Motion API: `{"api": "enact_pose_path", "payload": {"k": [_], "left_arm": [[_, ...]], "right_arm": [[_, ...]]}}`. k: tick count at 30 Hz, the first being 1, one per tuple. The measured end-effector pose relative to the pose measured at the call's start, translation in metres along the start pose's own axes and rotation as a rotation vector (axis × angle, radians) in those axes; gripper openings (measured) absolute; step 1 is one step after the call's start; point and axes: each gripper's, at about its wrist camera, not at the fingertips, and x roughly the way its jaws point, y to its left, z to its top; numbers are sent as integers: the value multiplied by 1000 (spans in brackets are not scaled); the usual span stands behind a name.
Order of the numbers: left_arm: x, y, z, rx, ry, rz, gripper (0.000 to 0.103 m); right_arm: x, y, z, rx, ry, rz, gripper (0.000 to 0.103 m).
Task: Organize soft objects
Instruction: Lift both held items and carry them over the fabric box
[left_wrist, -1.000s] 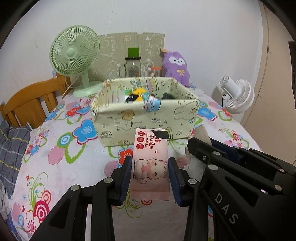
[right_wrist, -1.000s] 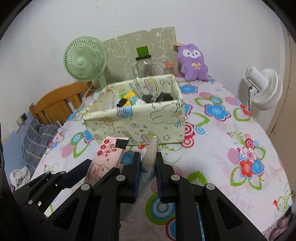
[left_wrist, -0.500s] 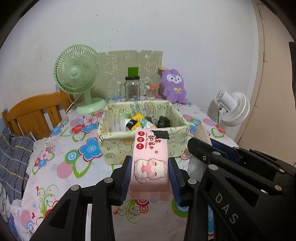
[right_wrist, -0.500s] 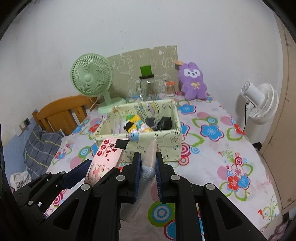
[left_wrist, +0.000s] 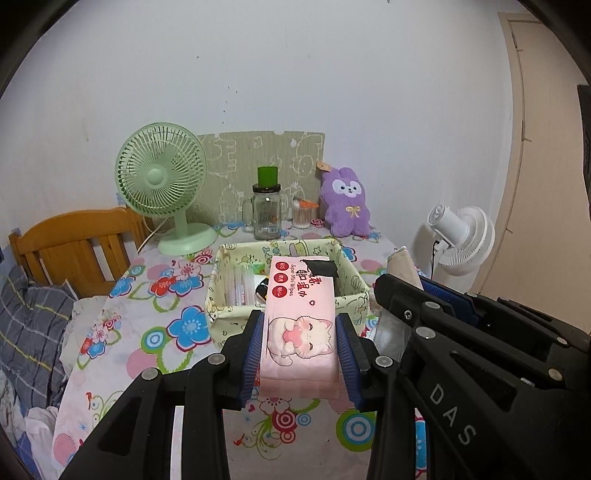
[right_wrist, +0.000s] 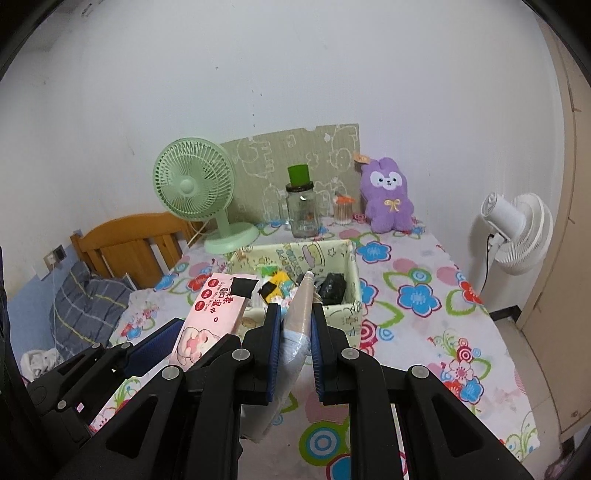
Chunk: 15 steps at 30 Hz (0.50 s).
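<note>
My left gripper (left_wrist: 300, 332) is shut on a pink pack of wet wipes (left_wrist: 300, 314) with a cartoon cat, held in the air in front of the pale yellow fabric basket (left_wrist: 221, 314). That same pack (right_wrist: 214, 314) shows at the left of the right wrist view. My right gripper (right_wrist: 294, 325) is shut on a thin beige packet in clear plastic (right_wrist: 297, 325), held edge-up above the near side of the basket (right_wrist: 347, 306). Small soft items, black and yellow, lie inside the basket.
A green desk fan (left_wrist: 162, 192), a glass jar with a green lid (left_wrist: 266, 216), a small jar of swabs and a purple plush rabbit (left_wrist: 347, 206) stand along the wall. A white fan (left_wrist: 461, 236) is at right, a wooden chair (left_wrist: 70, 247) and grey plaid cloth at left.
Both grippers have risen with their packs still held. The basket and the table now sit lower and smaller in both views, and more of the wall shows.
</note>
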Motion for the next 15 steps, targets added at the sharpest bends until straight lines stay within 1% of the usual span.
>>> {"api": "enact_pose_path", "payload": {"k": [7,15], "left_arm": [[-2,4,7,-8,-20,7,39],[8,10,18,-17,-36,20,39]], "right_arm": [[-1,4,9,-15,-13,6,18],[10,6,20,-23,-25,4,18]]}}
